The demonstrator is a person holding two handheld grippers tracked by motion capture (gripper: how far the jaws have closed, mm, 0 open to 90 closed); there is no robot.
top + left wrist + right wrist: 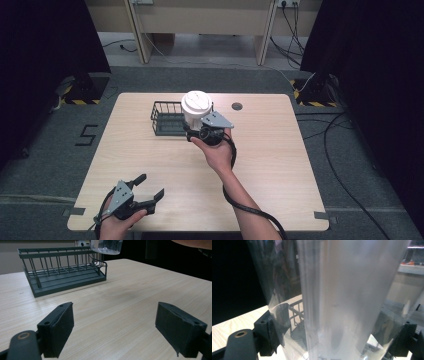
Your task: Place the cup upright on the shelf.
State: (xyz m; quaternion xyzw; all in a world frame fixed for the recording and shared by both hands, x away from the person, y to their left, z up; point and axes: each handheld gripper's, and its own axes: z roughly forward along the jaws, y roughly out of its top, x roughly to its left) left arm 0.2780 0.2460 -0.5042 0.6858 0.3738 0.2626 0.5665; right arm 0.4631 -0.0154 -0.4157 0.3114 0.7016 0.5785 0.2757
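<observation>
Clear plastic cup with a white lid (195,106) is hanging in the air over the right end of the dark wire rack (167,120), lifted off the light wooden table (270,155). In the high view the lid is facing up and the cup is sitting upright. In the right gripper view the cup wall (342,297) is standing between the two black jaws, touching both pads, with rack wires showing through it lower down. In the left gripper view the cup's clear bottom (106,246) is hovering above the rack's far right corner, apart from the wires.

Right gripper (192,131) is pinching the cup low on its body, coming at it from 6 o'clock; the right hand (217,150) is holding the gripper just behind, cable trailing down along the forearm.

Rack is sitting at 12 o'clock from table centre, near the far edge; nothing can be made out inside it in the left gripper view (65,272).

Left gripper (148,187) is resting low at 7 o'clock of the table, well apart from cup and rack, jaws spread wide with bare table between them, aiming toward the rack. Left hand (117,222) is gripping it at the near edge.

Small round dark grommet (237,106) is sitting at 1 o'clock, just right of the cup.
</observation>
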